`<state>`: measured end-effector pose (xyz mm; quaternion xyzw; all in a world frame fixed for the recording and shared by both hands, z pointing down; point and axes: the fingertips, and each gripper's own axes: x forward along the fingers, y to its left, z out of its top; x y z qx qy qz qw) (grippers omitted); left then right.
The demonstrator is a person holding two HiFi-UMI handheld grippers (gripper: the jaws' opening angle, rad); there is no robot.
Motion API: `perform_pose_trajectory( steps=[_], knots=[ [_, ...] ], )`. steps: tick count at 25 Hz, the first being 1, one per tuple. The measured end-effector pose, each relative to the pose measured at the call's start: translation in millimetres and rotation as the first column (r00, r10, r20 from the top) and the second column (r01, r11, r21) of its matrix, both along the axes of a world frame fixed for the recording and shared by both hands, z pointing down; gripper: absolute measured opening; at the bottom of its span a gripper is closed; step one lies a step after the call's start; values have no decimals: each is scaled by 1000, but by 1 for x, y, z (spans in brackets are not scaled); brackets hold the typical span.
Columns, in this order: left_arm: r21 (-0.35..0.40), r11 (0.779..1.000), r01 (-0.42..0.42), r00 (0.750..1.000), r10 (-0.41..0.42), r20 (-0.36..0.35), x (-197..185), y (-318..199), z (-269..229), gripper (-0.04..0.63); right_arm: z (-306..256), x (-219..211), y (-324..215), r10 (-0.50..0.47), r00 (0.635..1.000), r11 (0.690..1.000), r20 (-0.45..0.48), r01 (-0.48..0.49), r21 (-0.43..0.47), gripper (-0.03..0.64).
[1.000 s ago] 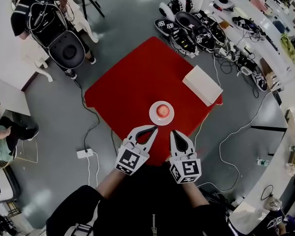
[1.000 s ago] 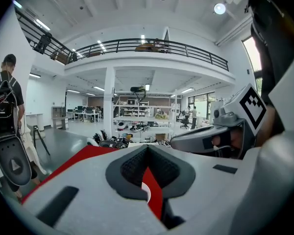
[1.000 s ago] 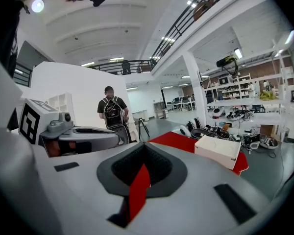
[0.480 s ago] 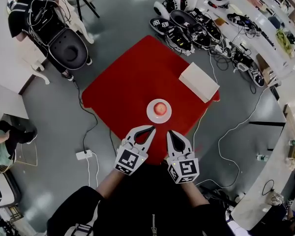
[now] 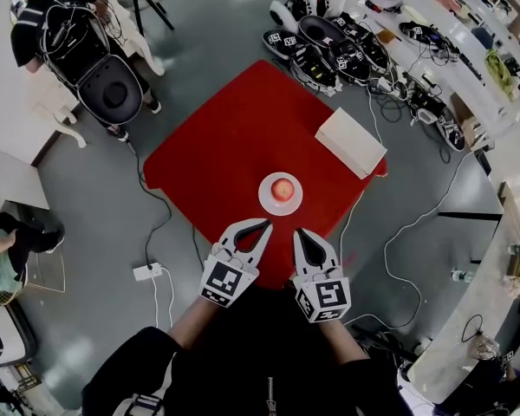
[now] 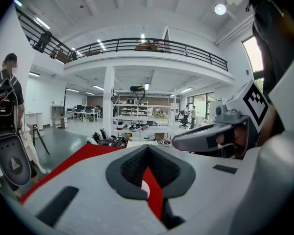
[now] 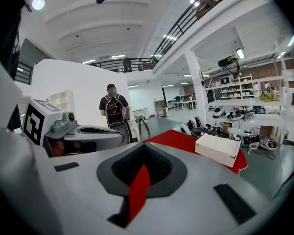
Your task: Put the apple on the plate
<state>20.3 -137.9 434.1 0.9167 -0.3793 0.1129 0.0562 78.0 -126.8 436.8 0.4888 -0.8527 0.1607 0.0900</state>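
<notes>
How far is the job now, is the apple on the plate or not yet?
Done: the apple sits on the plate, on the red table.
In hand: nothing. The left tool and the right tool are both shut and empty, side by side at the near table edge, short of the plate.
Left: nothing that shows; the job looks finished.

Jaws of left gripper [image 6: 148, 150] together, empty, red table [image 6: 88, 154] beyond, right gripper [image 6: 206, 139] alongside, person [image 6: 7, 121] far left
</notes>
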Motion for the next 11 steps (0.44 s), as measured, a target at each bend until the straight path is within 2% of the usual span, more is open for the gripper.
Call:
perform_pose_trajectory(
  steps=[11],
  knots=[
    [-9,1000,-9,1000,9,7,0,-5,3,6,-4,-1,-1,-1,1000,1000,-16,1,3,11]
  ],
)
